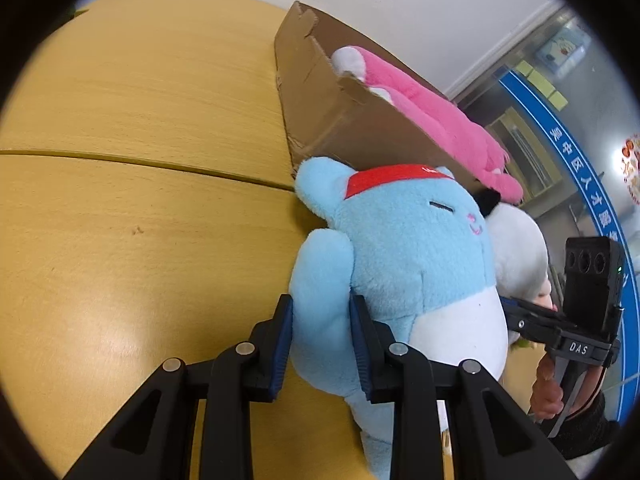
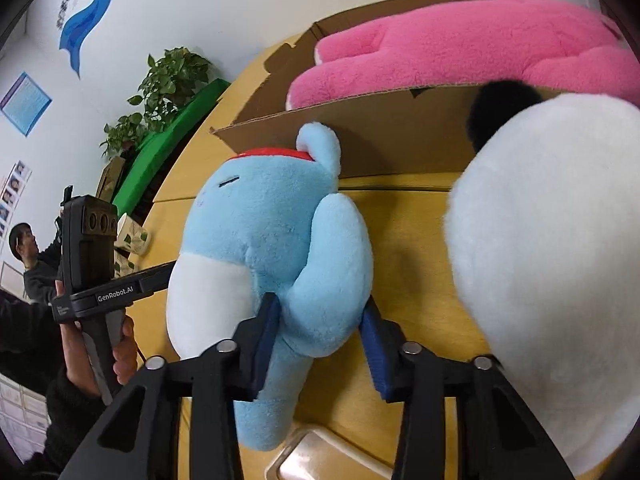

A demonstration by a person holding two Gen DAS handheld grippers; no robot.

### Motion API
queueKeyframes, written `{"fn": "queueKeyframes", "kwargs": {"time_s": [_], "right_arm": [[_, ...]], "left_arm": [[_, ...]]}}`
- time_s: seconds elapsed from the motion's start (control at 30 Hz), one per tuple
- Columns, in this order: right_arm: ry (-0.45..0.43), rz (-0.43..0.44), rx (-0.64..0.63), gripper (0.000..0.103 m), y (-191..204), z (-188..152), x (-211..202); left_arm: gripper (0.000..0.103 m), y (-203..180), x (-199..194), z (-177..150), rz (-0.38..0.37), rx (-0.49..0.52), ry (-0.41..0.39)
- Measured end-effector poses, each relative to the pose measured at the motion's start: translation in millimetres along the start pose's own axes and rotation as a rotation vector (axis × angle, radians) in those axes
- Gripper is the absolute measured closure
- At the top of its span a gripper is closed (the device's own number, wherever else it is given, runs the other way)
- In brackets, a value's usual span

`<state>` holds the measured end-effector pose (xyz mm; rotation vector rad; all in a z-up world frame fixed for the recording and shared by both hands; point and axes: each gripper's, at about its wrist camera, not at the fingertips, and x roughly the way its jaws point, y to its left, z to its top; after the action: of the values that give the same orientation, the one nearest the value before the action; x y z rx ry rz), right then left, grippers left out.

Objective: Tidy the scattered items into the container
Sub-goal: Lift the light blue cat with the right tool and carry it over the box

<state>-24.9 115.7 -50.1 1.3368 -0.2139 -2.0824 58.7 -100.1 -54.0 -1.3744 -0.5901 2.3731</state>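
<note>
The left gripper pinches one arm of the blue plush, its jaws narrowed onto the fabric; the right gripper grips the other arm the same way, so the toy hangs between both tools at frame centre, just in front of the cardboard box. Three plush toys show: the blue one, one pink plush lying inside the box (upper right), and one white plush beside the blue. One box stands on the wooden table.
</note>
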Motion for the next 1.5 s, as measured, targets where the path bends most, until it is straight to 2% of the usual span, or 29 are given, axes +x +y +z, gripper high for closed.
{"fn": "queueKeyframes", "kwargs": {"time_s": [0.1,0.13,0.17,0.2,0.3,0.33,0.4,0.47,0.5,0.6,0.67,0.77,0.9,0.97,1.1,1.3,1.5], "right_arm": [[0.002,0.013,-0.002,0.065,4.7,-13.8,-9.3],[0.006,0.014,-0.002,0.062,4.4,-17.3,-10.9],[0.005,-0.006,-0.006,0.055,2.2,-18.8,-12.1],[-0.004,-0.035,-0.008,0.046,-0.5,-19.1,-13.0],[-0.023,-0.061,0.023,0.044,-10.4,-11.8,-17.3],[-0.020,-0.060,0.017,0.044,-10.2,-8.1,-17.3],[0.025,-0.064,-0.018,0.058,-4.6,-5.1,-6.6],[0.079,-0.088,-0.030,0.059,0.2,-9.7,10.7],[0.084,-0.096,-0.032,0.063,1.4,-12.3,15.1],[0.073,-0.086,-0.025,0.074,0.5,-14.7,14.5],[0.055,-0.091,-0.038,0.077,2.7,-14.2,9.7],[0.047,-0.115,-0.070,0.078,9.2,-12.1,9.8],[0.087,-0.133,-0.055,0.063,3.5,-10.5,24.3],[0.089,-0.125,-0.052,0.063,2.2,-10.6,25.6],[0.086,-0.105,-0.065,0.071,3.8,-11.6,24.8],[0.055,-0.101,-0.072,0.078,6.9,-13.5,15.7],[-0.026,-0.094,-0.132,0.079,21.8,3.8,-17.1]], "left_arm": [[0.076,-3.0,-5.2,-11.8,-0.002,0.011,0.014],[0.076,-2.7,-5.3,-13.4,-0.009,0.008,0.012],[0.076,-2.2,-5.4,-14.7,-0.018,0.005,0.010],[0.072,-0.1,-6.8,-14.0,-0.035,-0.009,-0.002],[0.059,0.7,-7.0,-12.3,-0.051,-0.020,-0.014],[0.058,-0.3,-6.1,-11.9,-0.049,-0.017,-0.013],[0.060,-2.3,-4.5,-11.1,-0.044,-0.010,-0.010],[0.065,-4.3,-2.8,-10.3,-0.040,-0.003,-0.008],[0.068,-5.3,-2.0,-9.9,-0.038,0.000,-0.006],[0.071,-8.2,0.5,-8.7,-0.031,0.010,-0.002],[0.073,-10.7,-1.3,-11.2,-0.015,0.021,-0.001],[0.073,-9.4,-3.3,-15.9,-0.015,0.013,-0.004],[0.073,-4.0,-1.8,-20.4,-0.030,-0.010,-0.008],[0.073,-4.6,1.2,-21.1,-0.007,-0.002,-0.002],[0.073,-2.0,1.3,-23.0,-0.005,-0.001,-0.002],[0.076,-14.8,-9.9,-23.0,-0.001,0.027,-0.023],[0.077,-43.0,-51.3,3.9,-0.032,0.080,-0.141]]}}
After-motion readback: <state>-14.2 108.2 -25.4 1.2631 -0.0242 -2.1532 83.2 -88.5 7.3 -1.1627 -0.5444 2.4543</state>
